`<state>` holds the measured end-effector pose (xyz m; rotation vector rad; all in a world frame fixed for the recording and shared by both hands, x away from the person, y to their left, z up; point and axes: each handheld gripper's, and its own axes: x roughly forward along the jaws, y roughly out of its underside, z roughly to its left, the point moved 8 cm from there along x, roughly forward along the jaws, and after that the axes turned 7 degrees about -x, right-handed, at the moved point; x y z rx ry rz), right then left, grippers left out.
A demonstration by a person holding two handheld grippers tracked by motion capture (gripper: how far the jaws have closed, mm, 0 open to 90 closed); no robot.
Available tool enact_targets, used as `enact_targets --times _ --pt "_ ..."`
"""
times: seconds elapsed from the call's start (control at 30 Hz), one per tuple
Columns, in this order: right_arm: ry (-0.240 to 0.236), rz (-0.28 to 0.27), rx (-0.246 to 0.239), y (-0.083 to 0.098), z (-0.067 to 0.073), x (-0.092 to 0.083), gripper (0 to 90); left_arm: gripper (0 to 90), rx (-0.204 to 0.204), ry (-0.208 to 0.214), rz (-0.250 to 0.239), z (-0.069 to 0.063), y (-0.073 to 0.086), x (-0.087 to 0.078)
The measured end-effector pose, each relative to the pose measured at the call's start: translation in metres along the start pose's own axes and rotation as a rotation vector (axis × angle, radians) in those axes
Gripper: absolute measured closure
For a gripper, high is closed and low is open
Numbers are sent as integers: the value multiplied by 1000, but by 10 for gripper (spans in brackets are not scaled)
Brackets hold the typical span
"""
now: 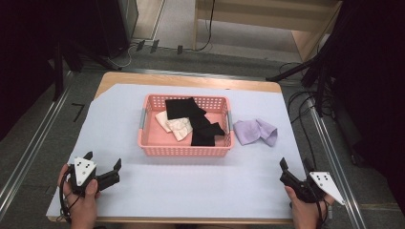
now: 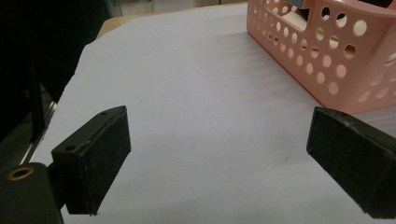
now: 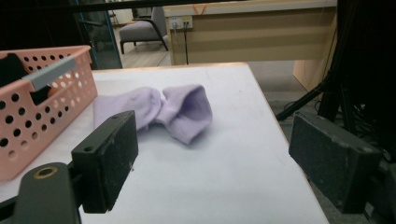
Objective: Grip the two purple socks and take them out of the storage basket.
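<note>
A pale sheet covers the wooden worktop (image 1: 143, 200), with grey floor, cables and dark stands around it and light wooden furniture at the top of the high view.

A pink perforated basket (image 1: 184, 150) sits at the centre of the frame. Inside it lie black cloth pieces (image 1: 191, 112) and cream-coloured ones (image 1: 175, 125), loosely overlapping. Just to the right of the basket, apart from its wall, a lilac sock (image 1: 255, 131) lies crumpled on the sheet; in the right gripper view it (image 3: 163, 109) appears in the middle of the frame, beyond the jaws, with the basket's corner (image 3: 42, 116) at the left edge.

The left tool (image 1: 101, 167) is held by a hand (image 1: 81, 202) at the lower left of the high view. Its jaws stand wide apart and hold nothing; in the left gripper view the tool (image 2: 219, 158) has bare sheet between its pads, and the basket (image 2: 327, 56) fills the upper right.

The right tool (image 1: 295, 167) is held by the other hand (image 1: 305, 210) at the lower right. Its jaws (image 3: 212, 163) are likewise spread wide and empty, well short of the sock.
</note>
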<state>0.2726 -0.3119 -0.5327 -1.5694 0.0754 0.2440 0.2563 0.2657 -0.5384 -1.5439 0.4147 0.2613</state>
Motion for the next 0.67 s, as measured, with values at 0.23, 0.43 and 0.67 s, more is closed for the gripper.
enact_targets --times 0.23,0.43,0.67 --pt "0 34 19 16 -6 -8 155 71 -8 4 14 0 0 2" --pt "9 14 18 15 -6 -10 155 71 11 3 25 -2 1 2" --pt "-22 88 -30 18 0 -3 197 74 105 -43 4 -8 2 1"
